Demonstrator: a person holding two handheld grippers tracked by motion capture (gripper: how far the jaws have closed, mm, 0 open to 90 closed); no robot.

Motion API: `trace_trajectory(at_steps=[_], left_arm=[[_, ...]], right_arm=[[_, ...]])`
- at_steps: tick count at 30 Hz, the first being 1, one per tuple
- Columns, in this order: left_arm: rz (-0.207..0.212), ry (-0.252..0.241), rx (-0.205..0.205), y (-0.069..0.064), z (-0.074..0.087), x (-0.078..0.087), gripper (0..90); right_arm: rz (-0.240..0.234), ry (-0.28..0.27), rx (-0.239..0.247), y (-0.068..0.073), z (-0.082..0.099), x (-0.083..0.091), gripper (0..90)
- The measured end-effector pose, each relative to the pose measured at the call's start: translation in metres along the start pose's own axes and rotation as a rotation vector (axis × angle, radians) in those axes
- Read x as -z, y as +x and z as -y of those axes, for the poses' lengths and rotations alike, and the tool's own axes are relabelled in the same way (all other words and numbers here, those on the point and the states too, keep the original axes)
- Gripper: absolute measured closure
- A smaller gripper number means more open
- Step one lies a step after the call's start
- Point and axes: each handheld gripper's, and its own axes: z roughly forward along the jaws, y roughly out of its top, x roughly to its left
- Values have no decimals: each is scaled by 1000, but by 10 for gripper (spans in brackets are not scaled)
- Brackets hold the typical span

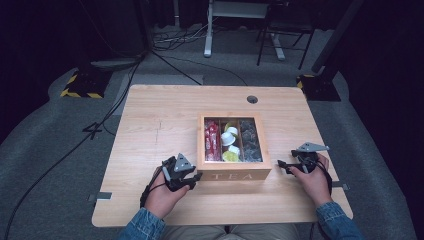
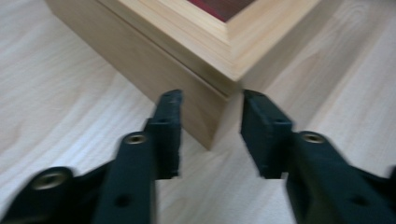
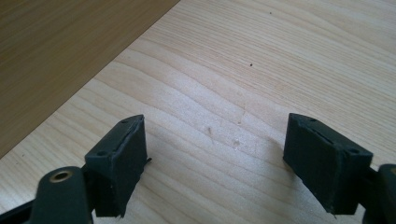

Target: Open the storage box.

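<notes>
Wooden tea box at centre of the high view, lid shut, on the table; through the lid window, 3 compartments with red packets left, white and yellow cups middle, dark packets right. Left gripper lower left of centre, at the box's near left corner; in the left gripper view jaws narrowed, straddling that corner, pads not touching wood. Right gripper lower right, just beside the box's right side, jaws spread wide over bare tabletop, holding nothing.
</notes>
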Motion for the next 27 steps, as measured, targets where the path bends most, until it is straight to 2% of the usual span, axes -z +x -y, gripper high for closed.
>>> trace_trajectory(at_steps=[2,11,13,19,21,23,25,27], left_arm=[[-12,0,-4,-2,-1,1,669],[-13,-19,6,-3,-2,7,715],[-24,-16,-6,-4,-3,8,738],[-20,-30,-11,-5,-4,9,756],[-13,-32,-9,-4,-5,10,758],[-13,-29,-11,-4,-5,10,758],[-13,-21,-16,-4,-6,10,757],[-24,-20,-21,-5,-7,11,757]], right_arm=[[0,0,0,0,0,0,211],[-1,0,0,0,0,0,212],[-1,0,0,0,0,0,211],[-5,0,2,0,0,0,233],[-37,-1,15,0,-1,4,312],[-63,-29,26,2,-5,13,287],[-85,-59,38,6,-11,24,300],[-103,-56,33,8,-15,33,314]])
